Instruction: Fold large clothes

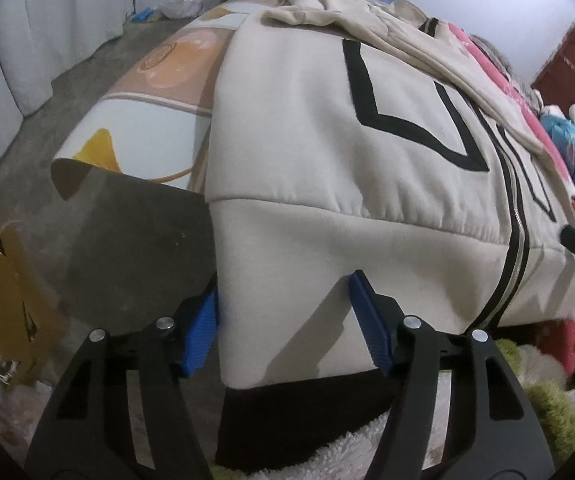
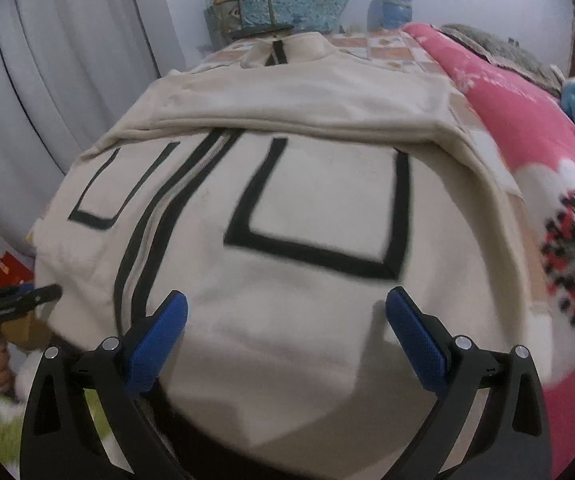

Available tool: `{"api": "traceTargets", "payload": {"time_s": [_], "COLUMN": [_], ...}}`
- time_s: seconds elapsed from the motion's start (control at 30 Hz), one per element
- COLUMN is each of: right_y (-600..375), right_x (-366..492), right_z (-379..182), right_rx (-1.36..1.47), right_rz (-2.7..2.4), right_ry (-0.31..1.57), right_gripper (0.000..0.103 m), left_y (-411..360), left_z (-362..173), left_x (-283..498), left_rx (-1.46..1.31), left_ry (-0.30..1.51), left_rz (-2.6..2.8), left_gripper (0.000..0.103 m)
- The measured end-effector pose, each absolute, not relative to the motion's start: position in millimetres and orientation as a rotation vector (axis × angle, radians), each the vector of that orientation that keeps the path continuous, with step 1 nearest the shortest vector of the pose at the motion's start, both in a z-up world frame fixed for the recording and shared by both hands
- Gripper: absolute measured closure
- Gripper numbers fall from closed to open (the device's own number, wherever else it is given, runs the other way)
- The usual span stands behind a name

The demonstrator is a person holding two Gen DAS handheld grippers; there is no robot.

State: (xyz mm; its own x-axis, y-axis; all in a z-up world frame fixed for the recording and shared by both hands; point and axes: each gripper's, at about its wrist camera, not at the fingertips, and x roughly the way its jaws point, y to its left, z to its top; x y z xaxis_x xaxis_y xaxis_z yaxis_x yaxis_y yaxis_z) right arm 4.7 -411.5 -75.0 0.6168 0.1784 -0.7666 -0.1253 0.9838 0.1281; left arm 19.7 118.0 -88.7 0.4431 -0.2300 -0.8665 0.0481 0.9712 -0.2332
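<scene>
We note the jacket (image 1: 307,152) is cream with black outlined rectangles and black bands flanking a silver zipper (image 1: 517,248); its hem band (image 1: 287,432) is black. Left of the jacket, the sheet (image 1: 159,92) shows orange, white and mustard shapes. Right of the jacket, the blanket (image 2: 527,128) is pink with white flowers. Gripper pads (image 2: 159,340) are blue on black.

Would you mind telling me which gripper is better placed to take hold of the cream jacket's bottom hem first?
The left gripper: its blue pads already straddle the hem corner of the cream zip-up jacket with black trim. The right gripper hovers open over flat fabric, with no edge between its pads.
</scene>
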Motion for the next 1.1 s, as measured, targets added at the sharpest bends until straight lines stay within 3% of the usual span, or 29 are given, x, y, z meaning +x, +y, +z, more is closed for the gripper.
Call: {"api": "traceTargets", "payload": {"time_s": [0.37, 0.67, 0.83, 1.0, 1.1], "right_y": [-470.1, -503.8, -521.3, -514.6, -513.8], "right_x": [-53.7, -61.6, -58.0, -64.7, -68.7], "right_z": [-90.4, -104.9, -139.8, -143.1, -131.3], "right_rx": [0.221, 0.339, 0.516, 0.544, 0.538], "right_rz": [0.071, 0.023, 0.086, 0.164, 0.195], "right_ry": [0.981, 0.949, 1.033, 1.052, 1.026], "right_gripper": [0.009, 0.013, 0.042, 0.083, 0.095], "left_y": [120.9, 118.9, 111.2, 103.4, 103.9], "left_z": [-93.1, -90.3, -84.4, -71.0, -54.7], "left_x": [22.3, 10.5, 5.0, -3.9, -5.7], "left_rx": [-0.167, -0.107, -0.052, 0.029, -0.005], "left_ry": [1.133, 1.136, 1.107, 1.077, 1.064], "left_rz": [-0.2, -0.178, -0.151, -0.153, -0.202], "left_gripper": [0.042, 0.042, 0.063, 0.085, 0.093]}}
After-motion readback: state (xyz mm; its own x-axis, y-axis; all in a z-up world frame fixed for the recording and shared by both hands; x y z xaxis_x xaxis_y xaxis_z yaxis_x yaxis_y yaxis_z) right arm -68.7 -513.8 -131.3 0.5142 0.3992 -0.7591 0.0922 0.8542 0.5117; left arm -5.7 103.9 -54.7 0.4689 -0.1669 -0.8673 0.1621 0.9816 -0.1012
